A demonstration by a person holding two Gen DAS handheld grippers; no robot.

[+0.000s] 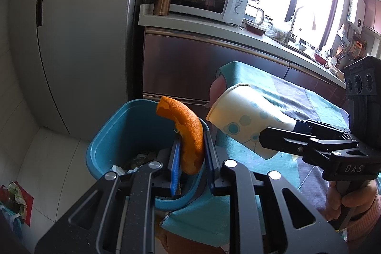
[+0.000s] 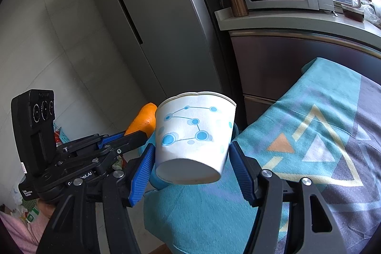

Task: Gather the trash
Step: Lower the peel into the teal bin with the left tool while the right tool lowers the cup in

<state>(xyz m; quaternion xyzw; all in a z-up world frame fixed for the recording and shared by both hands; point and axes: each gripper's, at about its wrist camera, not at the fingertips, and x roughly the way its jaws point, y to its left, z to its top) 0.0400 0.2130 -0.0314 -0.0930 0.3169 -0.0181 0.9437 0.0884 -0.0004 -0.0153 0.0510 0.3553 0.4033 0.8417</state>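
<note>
Clamped in the left gripper (image 1: 190,151), a curved orange peel (image 1: 190,135) is held over the teal plastic bin (image 1: 107,135), presumably for dropping. Beside it, a white paper cup with blue dots (image 2: 194,135) is pinched sideways by the right gripper (image 2: 190,158) above the patterned cloth (image 2: 321,146).

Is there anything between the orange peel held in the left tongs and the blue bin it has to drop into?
Nothing visible. The orange peel hangs in the left tongs directly over the open blue bin. The paper cup in the right tongs is off to the side, not underneath.
</note>
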